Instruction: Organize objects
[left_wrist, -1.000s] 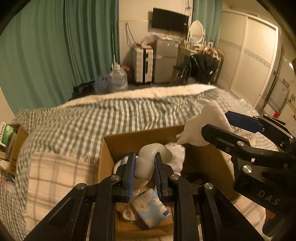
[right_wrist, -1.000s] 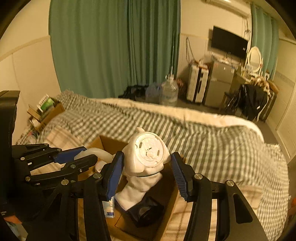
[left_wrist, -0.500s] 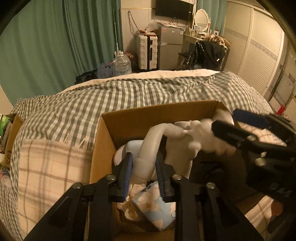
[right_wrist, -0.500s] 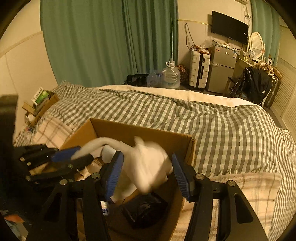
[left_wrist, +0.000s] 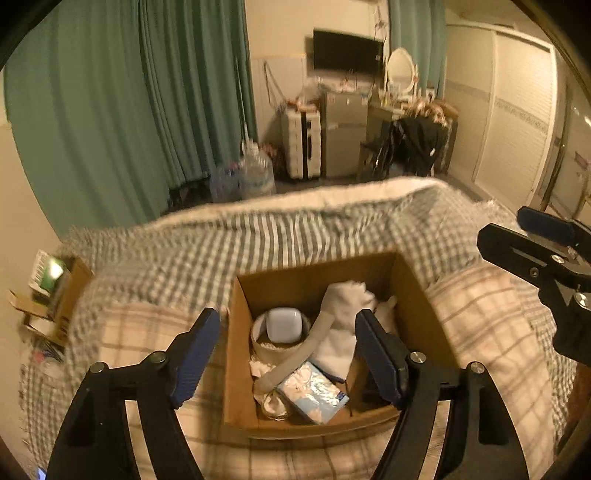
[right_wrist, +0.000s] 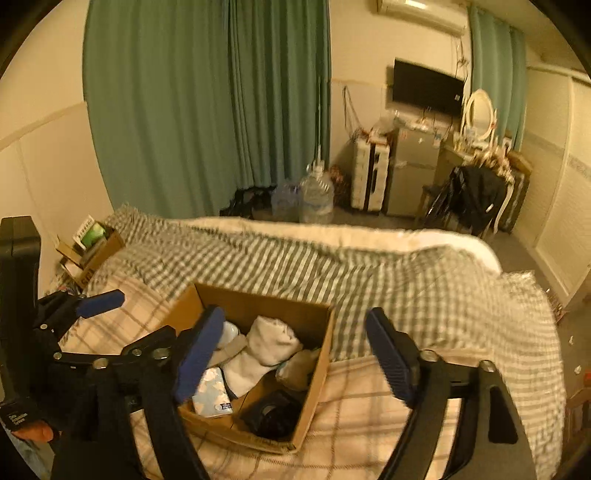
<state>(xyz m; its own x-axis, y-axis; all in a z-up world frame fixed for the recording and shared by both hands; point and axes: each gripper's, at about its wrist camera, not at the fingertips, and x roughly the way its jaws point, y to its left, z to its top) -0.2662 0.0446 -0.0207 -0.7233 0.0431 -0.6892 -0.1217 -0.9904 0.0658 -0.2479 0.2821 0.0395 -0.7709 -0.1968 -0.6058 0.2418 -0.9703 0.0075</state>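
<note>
An open cardboard box (left_wrist: 321, 424) sits on the bed. In it lies a white soft item (left_wrist: 343, 314) with a long pale tube (left_wrist: 295, 363), beside a round white-and-blue container (left_wrist: 282, 326) and a floral tissue pack (left_wrist: 314, 395). My left gripper (left_wrist: 286, 354) hovers above the box, jaws opening, nothing pressed between them. My right gripper (right_wrist: 293, 354) hangs over the box's right half, jaws also opening and empty. In the right wrist view the white item (right_wrist: 266, 350), the tissue pack (right_wrist: 212, 393) and a black object (right_wrist: 273, 413) lie in the box (right_wrist: 317, 362).
The box rests on a pale plaid blanket (left_wrist: 480, 332) over a green checked duvet (right_wrist: 406, 280). A smaller cardboard box with papers (right_wrist: 92, 243) stands at the bed's left side. Curtains, water jugs (right_wrist: 314, 195), a suitcase and a small fridge line the far wall.
Both grippers let go of the white item, which dropped into the box. Both sets of jaws spread wide, and both grippers rose and drew back from the box.
</note>
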